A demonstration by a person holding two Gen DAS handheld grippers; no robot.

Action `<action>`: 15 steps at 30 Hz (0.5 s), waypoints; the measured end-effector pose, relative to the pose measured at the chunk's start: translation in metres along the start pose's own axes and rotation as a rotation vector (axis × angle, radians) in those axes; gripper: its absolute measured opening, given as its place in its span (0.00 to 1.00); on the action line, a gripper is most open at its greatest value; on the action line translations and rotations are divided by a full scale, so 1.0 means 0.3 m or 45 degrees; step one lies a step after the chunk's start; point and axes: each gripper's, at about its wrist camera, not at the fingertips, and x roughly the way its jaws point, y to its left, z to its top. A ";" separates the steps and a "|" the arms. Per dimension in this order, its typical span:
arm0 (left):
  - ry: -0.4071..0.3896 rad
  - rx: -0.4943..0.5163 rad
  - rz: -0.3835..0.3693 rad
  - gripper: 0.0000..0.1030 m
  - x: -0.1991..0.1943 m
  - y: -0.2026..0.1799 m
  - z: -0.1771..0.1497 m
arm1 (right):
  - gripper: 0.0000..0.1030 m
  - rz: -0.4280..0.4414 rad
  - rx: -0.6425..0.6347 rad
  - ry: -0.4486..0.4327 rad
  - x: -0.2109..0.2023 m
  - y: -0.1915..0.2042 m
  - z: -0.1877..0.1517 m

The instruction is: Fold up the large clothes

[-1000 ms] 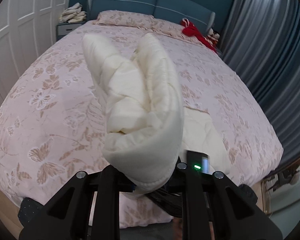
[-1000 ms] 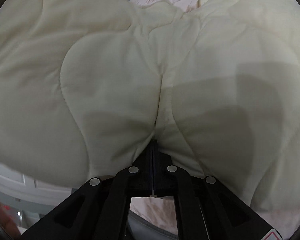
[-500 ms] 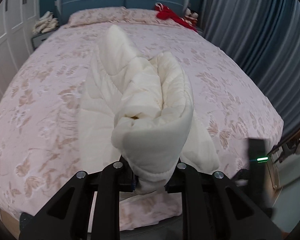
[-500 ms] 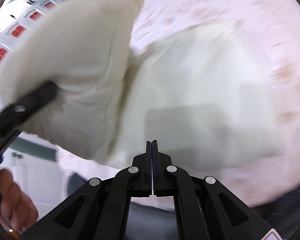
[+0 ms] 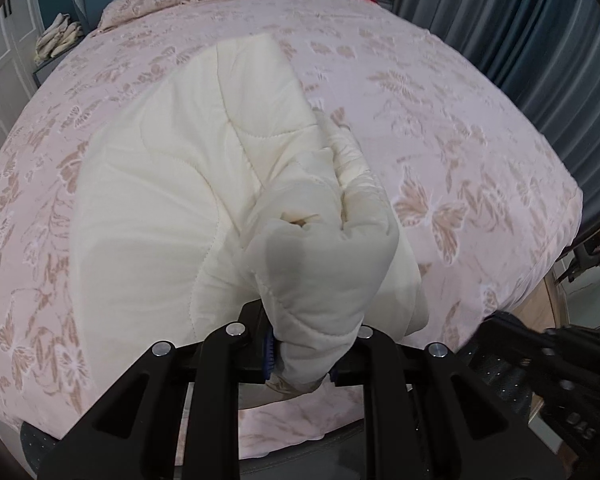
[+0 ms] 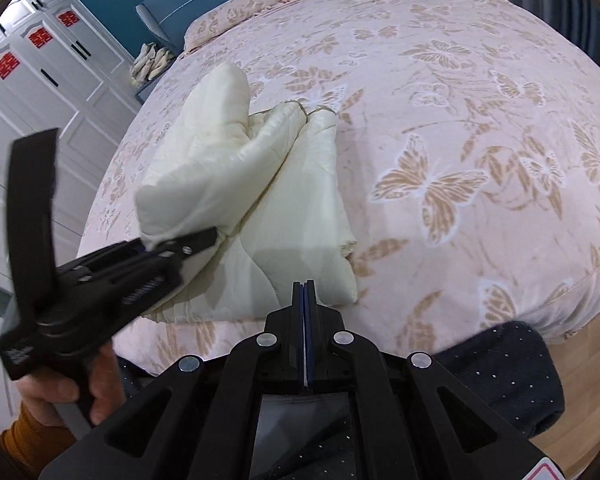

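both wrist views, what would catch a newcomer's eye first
The cream quilt lies half folded on the butterfly-print bed, one bunched end clamped in the left gripper and lifted. The right gripper hangs shut and empty over the quilt's near edge.

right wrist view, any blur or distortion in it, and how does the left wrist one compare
Right wrist view: mostly sharp, but the left claw and hand holding it smear at the left edge; fisheye bulges the bed. Left wrist view: sharp on the cream quilt, a grey shadow near the claw, right claw blurred.
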 end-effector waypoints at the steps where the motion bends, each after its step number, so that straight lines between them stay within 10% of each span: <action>1: 0.008 0.005 0.009 0.17 0.011 -0.007 -0.005 | 0.02 0.005 0.002 0.000 -0.010 -0.029 0.005; 15: 0.044 0.098 0.135 0.17 0.115 -0.103 -0.054 | 0.05 0.013 0.056 0.008 -0.008 -0.108 -0.005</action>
